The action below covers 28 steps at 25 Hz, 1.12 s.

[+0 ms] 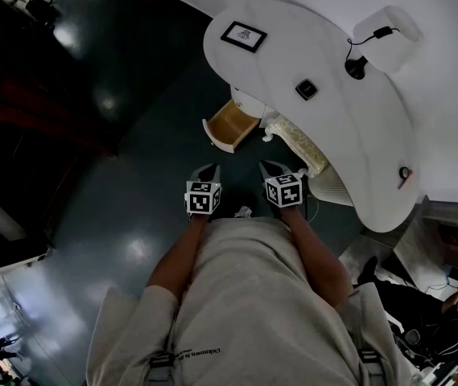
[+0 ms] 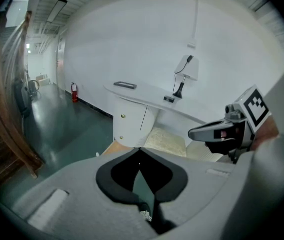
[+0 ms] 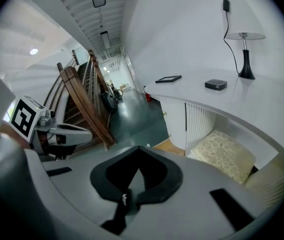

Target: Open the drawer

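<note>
Head view: a person stood on a dark green floor [image 1: 124,183] facing a curved white desk [image 1: 349,147], with 1 gripper in each hand, both held close to the torso.

Left gripper [image 1: 207,170]: the jaws were together, tips meeting, with nothing between them, as confirmed in the left gripper view [image 2: 139,150]. It was not in contact with any furniture.

Right gripper [image 1: 272,168]: the jaws were likewise closed tip to tip and empty, as seen in the right gripper view [image 3: 139,149]. It sat just beside the left gripper, level with it, and each gripper appeared at the edge of the other's view.

Drawer [image 1: 230,125]: it stood pulled out from the rounded white cabinet [image 2: 129,119] under the desk's near end, with its light wooden interior exposed. It lay ahead of both grippers and apart from them. In the 2 gripper views only a sliver of its wood showed above the jaw tips.

Desk top: 1 dark picture frame [image 1: 243,36] lay flat near the rounded end, 1 small black box [image 1: 307,89] sat further along, and 1 white-shaded lamp [image 1: 385,34] on a black base stood beyond that.

Under the desk, right of the drawer, was a cream patterned cushion [image 3: 224,154].
</note>
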Motion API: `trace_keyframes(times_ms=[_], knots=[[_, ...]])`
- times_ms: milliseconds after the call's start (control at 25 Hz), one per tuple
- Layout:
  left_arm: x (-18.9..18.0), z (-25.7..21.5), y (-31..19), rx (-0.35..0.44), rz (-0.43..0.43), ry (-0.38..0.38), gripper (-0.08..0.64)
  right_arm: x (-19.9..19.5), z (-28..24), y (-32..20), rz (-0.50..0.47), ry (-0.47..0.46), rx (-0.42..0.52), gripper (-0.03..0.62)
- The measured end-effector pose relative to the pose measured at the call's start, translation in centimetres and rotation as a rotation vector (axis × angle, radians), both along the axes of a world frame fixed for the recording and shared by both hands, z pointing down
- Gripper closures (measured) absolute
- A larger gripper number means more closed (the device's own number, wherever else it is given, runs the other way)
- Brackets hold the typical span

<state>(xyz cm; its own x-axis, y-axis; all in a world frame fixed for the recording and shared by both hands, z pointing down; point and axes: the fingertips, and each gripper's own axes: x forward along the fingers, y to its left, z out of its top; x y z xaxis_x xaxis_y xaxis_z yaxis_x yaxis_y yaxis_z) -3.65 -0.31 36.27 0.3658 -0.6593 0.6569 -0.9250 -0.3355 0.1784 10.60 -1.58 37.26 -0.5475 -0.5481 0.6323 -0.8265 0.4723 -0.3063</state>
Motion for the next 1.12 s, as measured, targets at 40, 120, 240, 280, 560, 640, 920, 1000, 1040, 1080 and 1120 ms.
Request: trace_keyframes(times_ms=[40,120,240,280,560,640,920,1000,1040,1080,1120], knots=[[0.0,0.0,0.1,0.001,-0.005,0.001,0.549,0.0,0.0,0.1,-0.002,-0.003,0.000,0.578],[-0.1,-0.1,0.1,0.006,-0.016,0.007,0.551,0.0,0.1,0.2,-0.007,-0.005,0.001,0.578],[0.0,-0.4,-0.2,0.012,-0.018,0.029,0.551,0.0,0.0,0.1,-0.004,-0.006,0.006,0.578],[0.1,-0.5,-0.2,0.015,-0.014,0.036,0.551,-0.1,0.0,0.2,-0.004,-0.005,0.006,0.578],[1.7,-0.4,-0.2,0.017,0.054,0.039,0.551,0.9,-0.1,0.3,0.022,0.025,0.022,0.578],[1.5,-0.3,-0.3,0.013,0.057,0.040,0.551,1.2,-0.1,0.1,0.035,0.036,0.026,0.578],[1.1,-0.4,-0.2,0.011,0.065,0.043,0.551,0.4,-0.1,-0.1,0.021,0.046,0.025,0.578],[1.0,-0.6,-0.3,0.023,0.074,0.050,0.551,-0.2,-0.1,-0.4,0.008,0.047,0.029,0.578],[0.9,-0.7,-0.4,0.028,0.077,0.055,0.551,-0.5,-0.2,-0.5,0.002,0.047,0.030,0.578],[0.9,-0.8,-0.4,0.030,0.077,0.061,0.551,-0.7,-0.1,-0.5,-0.003,0.047,0.031,0.578],[0.7,-0.8,-0.3,0.031,0.072,0.067,0.551,-0.9,-0.1,-0.5,-0.008,0.048,0.032,0.578]])
